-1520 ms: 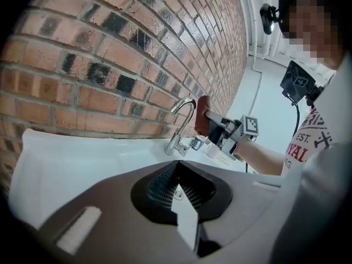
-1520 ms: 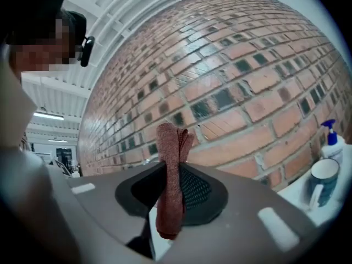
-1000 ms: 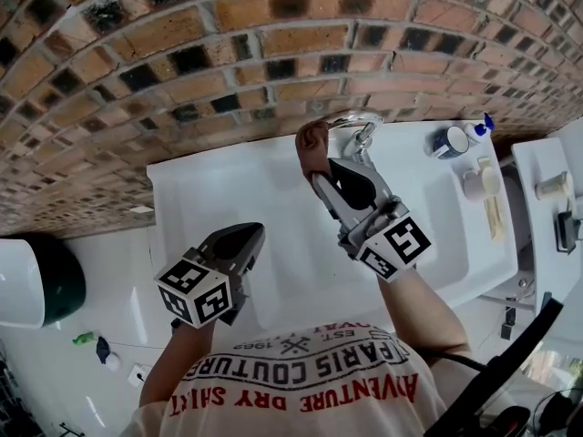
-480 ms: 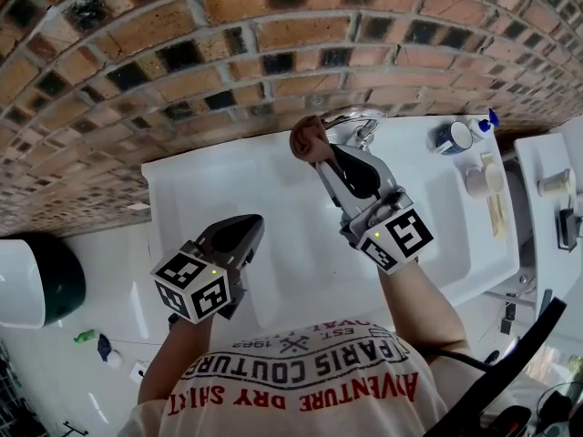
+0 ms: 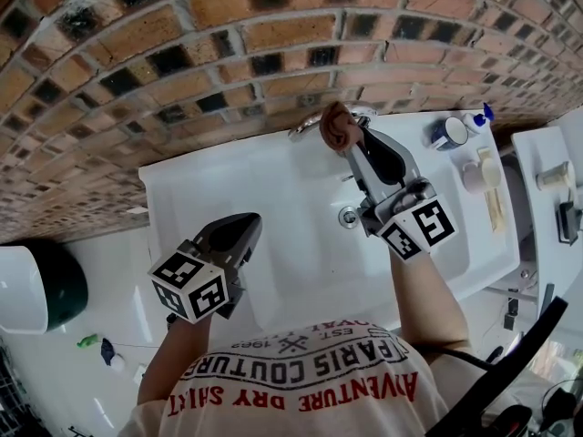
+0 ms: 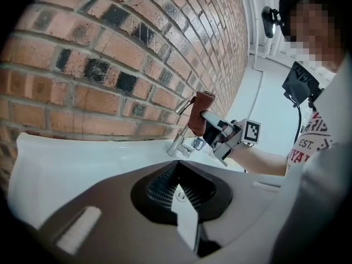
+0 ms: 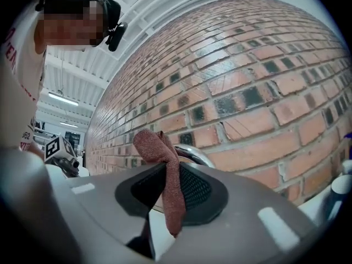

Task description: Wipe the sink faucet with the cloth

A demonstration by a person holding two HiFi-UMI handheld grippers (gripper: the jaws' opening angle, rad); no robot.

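A chrome faucet (image 5: pixel 308 126) stands at the back rim of the white sink (image 5: pixel 228 198), against the brick wall. My right gripper (image 5: pixel 351 140) is shut on a reddish-brown cloth (image 5: pixel 337 126), which is pressed against the faucet's right part. In the right gripper view the cloth (image 7: pixel 165 164) hangs from the shut jaws with the chrome faucet (image 7: pixel 192 154) just behind. My left gripper (image 5: pixel 239 230) hangs shut and empty over the sink's front left. From the left gripper view the faucet (image 6: pixel 179 144), the cloth (image 6: pixel 199 110) and the right gripper (image 6: pixel 206 114) show ahead.
On the ledge right of the basin stand a blue-and-white cup (image 5: pixel 448 137), a small bottle (image 5: pixel 475 121) and a white holder (image 5: pixel 481 180). The drain (image 5: pixel 347 216) lies in the basin floor. A dark bin (image 5: pixel 41 289) sits at far left. The brick wall (image 5: pixel 228 44) closes the back.
My right gripper has carried the cloth rightward and slightly up along the faucet. The faucet's left part and the drain now show. The left gripper has stayed put.
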